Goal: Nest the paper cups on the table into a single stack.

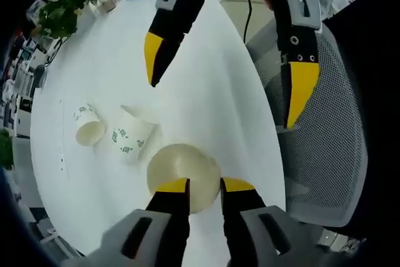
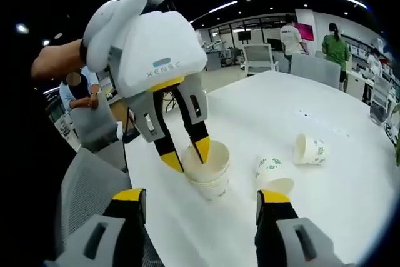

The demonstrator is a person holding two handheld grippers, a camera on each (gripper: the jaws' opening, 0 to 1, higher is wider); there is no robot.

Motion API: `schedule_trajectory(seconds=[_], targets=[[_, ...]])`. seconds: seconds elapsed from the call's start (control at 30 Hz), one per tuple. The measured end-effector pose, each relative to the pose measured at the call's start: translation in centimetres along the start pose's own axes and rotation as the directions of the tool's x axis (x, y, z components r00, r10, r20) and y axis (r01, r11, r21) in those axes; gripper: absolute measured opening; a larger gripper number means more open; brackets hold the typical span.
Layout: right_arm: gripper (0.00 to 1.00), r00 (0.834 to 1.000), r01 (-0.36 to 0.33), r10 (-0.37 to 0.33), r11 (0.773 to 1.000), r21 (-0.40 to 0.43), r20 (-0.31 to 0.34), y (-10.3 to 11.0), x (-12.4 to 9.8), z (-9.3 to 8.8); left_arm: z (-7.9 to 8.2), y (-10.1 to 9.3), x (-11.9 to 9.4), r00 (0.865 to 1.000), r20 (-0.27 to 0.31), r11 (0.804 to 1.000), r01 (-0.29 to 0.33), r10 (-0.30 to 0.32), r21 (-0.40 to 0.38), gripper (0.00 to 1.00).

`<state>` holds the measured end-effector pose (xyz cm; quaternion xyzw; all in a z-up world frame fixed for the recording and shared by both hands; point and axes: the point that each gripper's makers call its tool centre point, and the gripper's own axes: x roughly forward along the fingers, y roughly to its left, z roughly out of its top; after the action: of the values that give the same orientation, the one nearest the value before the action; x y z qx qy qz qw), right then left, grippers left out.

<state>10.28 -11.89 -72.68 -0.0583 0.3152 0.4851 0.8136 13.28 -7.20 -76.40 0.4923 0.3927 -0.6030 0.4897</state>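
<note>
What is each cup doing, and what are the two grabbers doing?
Stack of cups: upright, nested, rim pinched by the left gripper.
Middle cup: tipped over, alone.
Far cup: lying on its side, alone.
Left gripper: shut on the stack's rim.
Right gripper: open, holding nothing.
Table: white, holding all the cups.

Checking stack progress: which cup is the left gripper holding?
The upright cup at the table's edge, top of a short stack; the left gripper pinches its rim. The other two cups lie loose further in.
</note>
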Motion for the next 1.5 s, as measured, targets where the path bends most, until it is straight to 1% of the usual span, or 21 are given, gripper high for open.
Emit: schedule_trajectory(seconds=[0.23, 0.37, 0.53, 0.57, 0.63, 0.67, 0.73, 0.8, 0.87, 0.9, 0.93, 1.0, 1.03, 1.07, 1.1, 1.13, 1.17, 1.2, 1.27, 1.33, 1.5], targets=[[0.72, 1.000, -0.004, 0.004, 1.000, 0.001, -0.003, 0.1, 0.2, -0.1, 0.1, 0.1, -0.9, 1.000, 0.024, 1.000, -0.016, 0.016, -0.006, 0.25], [0.72, 1.000, -0.005, 0.005, 1.000, 0.003, -0.003, -0.1, 0.3, -0.1, 0.0, 0.5, -1.3, 0.998, 0.061, 0.999, -0.030, 0.032, -0.024, 0.31], [0.72, 1.000, -0.002, 0.002, 1.000, 0.010, -0.004, 0.0, 0.3, 0.0, -0.2, 1.1, -2.1, 0.990, 0.121, 0.994, -0.062, 0.073, -0.086, 0.37], [0.72, 1.000, 0.001, -0.001, 1.000, 0.013, -0.003, 0.0, 0.3, 0.0, -0.4, 1.8, -2.3, 0.982, 0.155, 0.986, -0.083, 0.105, -0.143, 0.38], [0.72, 1.000, 0.012, -0.012, 1.000, 0.019, -0.006, -0.2, 0.3, -0.2, -0.3, 1.9, -2.7, 0.972, 0.199, 0.979, -0.087, 0.124, -0.185, 0.45], [0.72, 1.000, 0.014, -0.014, 1.000, 0.023, -0.004, -0.2, 0.3, -0.3, -0.5, 2.1, -3.0, 0.963, 0.225, 0.969, -0.096, 0.148, -0.226, 0.48], [0.72, 1.000, 0.019, -0.019, 0.999, 0.046, 0.006, -0.4, 0.3, -0.4, -0.5, 1.9, -3.4, 0.951, 0.252, 0.952, -0.104, 0.180, -0.287, 0.54], [0.71, 0.999, 0.023, -0.025, 0.997, 0.071, 0.023, -0.8, 0.4, -0.4, -1.3, 2.5, -3.4, 0.938, 0.278, 0.936, -0.108, 0.208, -0.336, 0.59], [0.71, 0.999, 0.028, -0.030, 0.996, 0.085, 0.032, -0.9, 0.3, -0.5, -2.0, 2.9, -3.7, 0.921, 0.304, 0.916, -0.116, 0.244, -0.383, 0.64], [0.71, 0.999, 0.031, -0.034, 0.996, 0.089, 0.035, -1.0, 0.3, -0.5, -2.2, 2.9, -4.1, 0.905, 0.328, 0.899, -0.116, 0.270, -0.422, 0.65], [0.71, 0.999, 0.036, -0.039, 0.995, 0.095, 0.034, -1.1, 0.4, -0.6, -2.3, 2.9, -4.3, 0.897, 0.341, 0.889, -0.112, 0.283, -0.443, 0.66], [0.71, 0.998, 0.038, -0.042, 0.994, 0.107, 0.037, -1.2, 0.5, -0.8, -2.9, 3.1, -5.1, 0.864, 0.373, 0.855, -0.115, 0.337, -0.506, 0.67], [0.71, 0.998, 0.041, -0.045, 0.993, 0.111, 0.038, -1.2, 0.5, -0.9, -3.1, 2.9, -5.6, 0.847, 0.385, 0.831, -0.113, 0.367, -0.544, 0.67], [0.72, 0.998, 0.047, -0.052, 0.992, 0.116, 0.038, -1.3, 0.5, -1.0, -3.4, 2.9, -5.8, 0.838, 0.387, 0.817, -0.114, 0.385, -0.565, 0.67], [0.72, 0.998, 0.050, -0.055, 0.992, 0.119, 0.038, -1.4, 0.5, -1.1, -3.7, 2.7, -6.1, 0.824, 0.394, 0.792, -0.105, 0.408, -0.601, 0.68], [0.73, 0.998, 0.053, -0.058, 0.991, 0.121, 0.038, -1.3, 0.5, -1.1, -3.9, 2.5, -6.2, 0.814, 0.407, 0.782, -0.091, 0.415, -0.616, 0.69], [0.73, 0.997, 0.057, -0.063, 0.990, 0.125, 0.040, -1.4, 0.5, -1.2, -4.3, 2.6, -6.5, 0.799, 0.419, 0.764, -0.077, 0.432, -0.640, 0.71], [0.73, 0.997, 0.059, -0.065, 0.990, 0.129, 0.042, -1.6, 0.5, -1.2, -4.4, 2.6, -6.5, 0.793, 0.422, 0.758, -0.074, 0.439, -0.648, 0.71], [0.73, 0.996, 0.063, -0.071, 0.988, 0.143, 0.050, -1.8, 0.5, -1.2, -5.2, 2.2, -6.6, 0.776, 0.431, 0.730, -0.055, 0.461, -0.681, 0.73], [0.72, 0.996, 0.063, -0.072, 0.986, 0.154, 0.056, -1.6, 0.4, -1.1, -6.2, 2.2, -6.6, 0.765, 0.429, 0.712, -0.055, 0.480, -0.700, 0.74], [0.72, 0.995, 0.069, -0.079, 0.983, 0.168, 0.058, -1.8, 0.5, -1.3, -6.4, 0.9, -6.8, 0.743, 0.438, 0.679, -0.031, 0.507, -0.733, 0.78]])
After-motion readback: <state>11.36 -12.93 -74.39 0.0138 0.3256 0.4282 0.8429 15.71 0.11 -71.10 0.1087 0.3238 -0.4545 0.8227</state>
